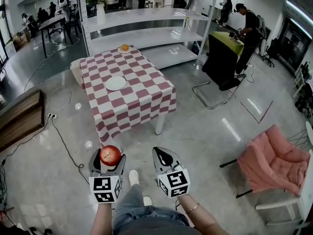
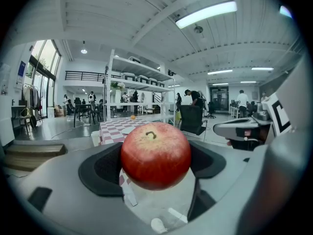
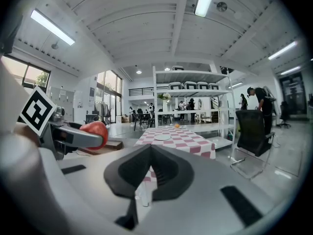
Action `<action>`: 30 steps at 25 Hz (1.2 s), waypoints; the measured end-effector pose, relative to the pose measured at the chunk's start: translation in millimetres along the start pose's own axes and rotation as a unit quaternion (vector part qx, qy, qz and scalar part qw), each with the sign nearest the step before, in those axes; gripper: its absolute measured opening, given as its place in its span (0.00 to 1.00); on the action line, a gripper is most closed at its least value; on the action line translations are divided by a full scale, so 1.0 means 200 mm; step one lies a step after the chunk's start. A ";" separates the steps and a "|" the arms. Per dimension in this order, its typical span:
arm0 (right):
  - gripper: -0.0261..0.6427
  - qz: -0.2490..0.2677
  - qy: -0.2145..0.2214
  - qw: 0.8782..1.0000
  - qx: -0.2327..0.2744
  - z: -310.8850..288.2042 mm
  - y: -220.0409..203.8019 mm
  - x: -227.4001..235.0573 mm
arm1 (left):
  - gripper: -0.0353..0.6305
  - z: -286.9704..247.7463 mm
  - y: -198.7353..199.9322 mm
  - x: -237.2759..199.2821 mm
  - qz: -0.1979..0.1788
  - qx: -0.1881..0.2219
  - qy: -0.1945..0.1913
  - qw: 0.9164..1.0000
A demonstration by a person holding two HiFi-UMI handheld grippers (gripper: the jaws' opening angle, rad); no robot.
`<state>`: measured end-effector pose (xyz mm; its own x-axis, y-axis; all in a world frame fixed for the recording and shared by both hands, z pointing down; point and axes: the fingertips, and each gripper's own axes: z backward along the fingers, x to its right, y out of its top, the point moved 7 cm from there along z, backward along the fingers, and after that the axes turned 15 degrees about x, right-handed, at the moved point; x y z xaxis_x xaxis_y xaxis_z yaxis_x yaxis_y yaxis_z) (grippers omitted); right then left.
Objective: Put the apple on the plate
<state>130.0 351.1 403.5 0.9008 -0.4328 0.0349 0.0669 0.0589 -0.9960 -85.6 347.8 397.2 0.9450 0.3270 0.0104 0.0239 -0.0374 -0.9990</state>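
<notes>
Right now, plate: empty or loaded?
Empty: plate lies bare on the checkered table; the apple is clamped in the left gripper.

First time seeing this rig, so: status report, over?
Left gripper shut on apple. Right gripper shut, holds nothing. Plate bare on table ahead, floor between.

My left tongs (image 1: 110,158) clamp the apple (image 1: 110,154), right tongs (image 1: 164,156) just beside; the plate (image 1: 116,83) lies on the table (image 1: 146,98) far ahead

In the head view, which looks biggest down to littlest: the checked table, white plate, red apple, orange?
Biggest: checked table.
Next: red apple and white plate look alike; the apple is far nearer the camera, so no ranking.
Littlest: orange, also farthest away.
</notes>
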 end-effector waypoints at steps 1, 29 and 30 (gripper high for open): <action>0.06 -0.001 -0.003 1.000 -0.001 -0.01 0.00 0.01 | 0.67 -0.02 0.00 0.00 0.000 0.000 -0.001 1.000; 0.06 0.018 0.015 0.999 -0.042 -1.04 -0.17 0.28 | 0.67 -0.99 -0.11 -0.51 0.017 -0.024 -0.002 1.000; 0.06 0.019 0.018 0.999 -0.045 -1.09 -0.18 0.28 | 0.67 -1.02 -0.10 -0.54 0.016 -0.024 -0.001 1.000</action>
<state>85.5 128.9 422.6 0.8855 -0.4646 -0.0035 -0.0061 -0.0042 -1.0000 -120.5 120.4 425.2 0.9448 0.3270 -0.0213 0.0100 -0.0936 -0.9956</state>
